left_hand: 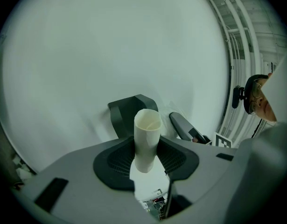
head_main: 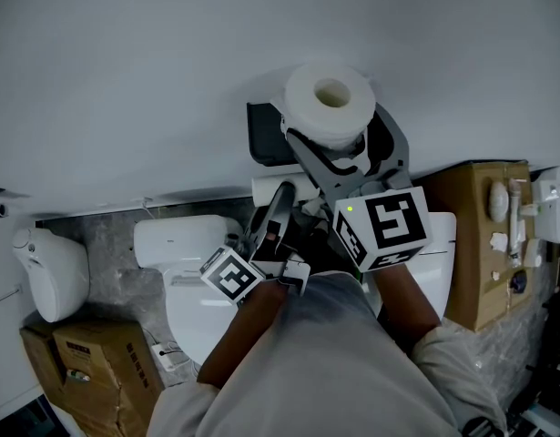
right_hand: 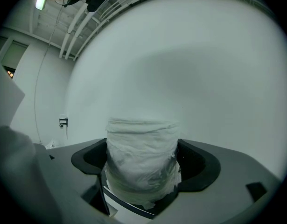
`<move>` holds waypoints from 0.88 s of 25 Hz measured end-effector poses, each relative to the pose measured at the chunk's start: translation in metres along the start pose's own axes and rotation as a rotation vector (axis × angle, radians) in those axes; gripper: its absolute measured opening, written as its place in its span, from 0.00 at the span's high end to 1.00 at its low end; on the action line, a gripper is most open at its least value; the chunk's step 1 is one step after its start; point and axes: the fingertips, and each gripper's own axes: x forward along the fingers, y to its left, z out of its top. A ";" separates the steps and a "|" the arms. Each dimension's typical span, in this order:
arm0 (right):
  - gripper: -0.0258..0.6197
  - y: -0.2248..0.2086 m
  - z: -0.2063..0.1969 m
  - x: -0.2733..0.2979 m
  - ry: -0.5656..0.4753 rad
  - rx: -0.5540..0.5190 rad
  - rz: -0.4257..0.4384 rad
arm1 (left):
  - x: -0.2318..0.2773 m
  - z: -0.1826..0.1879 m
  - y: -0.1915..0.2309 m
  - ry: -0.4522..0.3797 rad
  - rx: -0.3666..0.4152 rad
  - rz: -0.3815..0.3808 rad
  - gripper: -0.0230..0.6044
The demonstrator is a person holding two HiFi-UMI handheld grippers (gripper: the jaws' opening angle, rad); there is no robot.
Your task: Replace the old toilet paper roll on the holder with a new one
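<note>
Soft, crinkled paper roll (right_hand: 141,162) and smooth, matt cardboard tube (left_hand: 146,139).

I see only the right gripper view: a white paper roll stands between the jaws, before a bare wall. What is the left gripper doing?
Observer: The left gripper is shut on an empty cardboard tube, held upright.
Operator: And where is the holder?
Observer: In the head view, a black holder sits on the wall, just left of the paper roll.
Operator: What lies below the grippers?
Observer: A white toilet, partly hidden by the person's arms.
</note>
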 end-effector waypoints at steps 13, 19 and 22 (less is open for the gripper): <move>0.26 -0.001 -0.001 0.007 0.002 0.002 0.023 | -0.002 0.001 -0.003 -0.004 -0.008 -0.016 0.73; 0.26 0.000 -0.003 0.005 0.018 0.009 0.038 | -0.002 0.002 -0.016 -0.020 -0.020 -0.052 0.73; 0.26 0.004 -0.002 0.001 0.008 0.022 0.057 | -0.006 0.005 -0.018 -0.030 0.008 -0.042 0.73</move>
